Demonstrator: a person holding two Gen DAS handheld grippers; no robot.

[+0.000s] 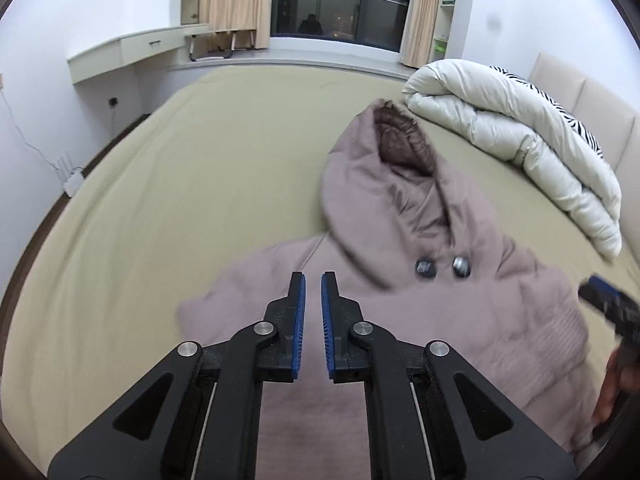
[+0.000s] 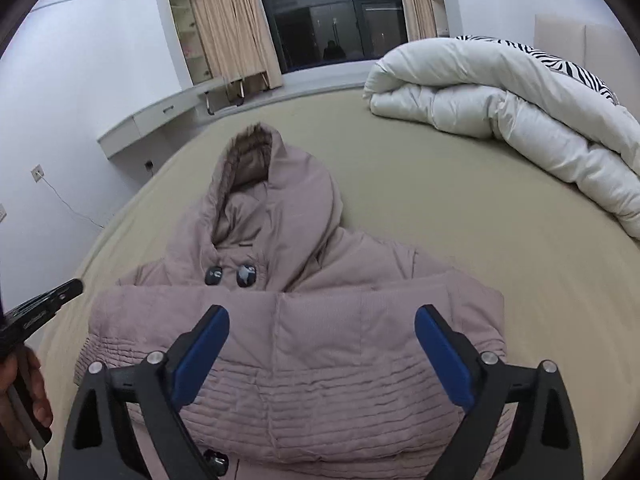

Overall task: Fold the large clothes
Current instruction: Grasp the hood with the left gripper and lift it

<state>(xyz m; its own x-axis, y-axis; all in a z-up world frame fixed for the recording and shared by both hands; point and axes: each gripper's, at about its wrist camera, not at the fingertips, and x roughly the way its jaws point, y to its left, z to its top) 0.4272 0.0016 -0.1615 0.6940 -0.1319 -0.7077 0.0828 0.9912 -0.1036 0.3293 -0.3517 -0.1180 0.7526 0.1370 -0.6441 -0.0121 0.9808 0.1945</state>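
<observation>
The bed [image 2: 440,208] carried a rolled white duvet [image 2: 500,108] by the headboard and, nearer, the mauve hooded coat [image 2: 320,340], partly folded, hood pointing to the window. The right gripper [image 2: 322,356] hovered above it, jaws wide apart, empty. The left gripper [image 1: 313,308] stood nearly closed, holding nothing

The right tool [image 2: 322,354] hangs over a mauve hooded puffer coat [image 2: 304,344], its blue pads spread wide with nothing clamped between them. The coat lies on the olive bed [image 2: 460,216], hood toward 12 o'clock. A white duvet [image 2: 512,116] lies at 2 o'clock. At 9 o'clock the left tool [image 2: 48,300] juts in.
</observation>
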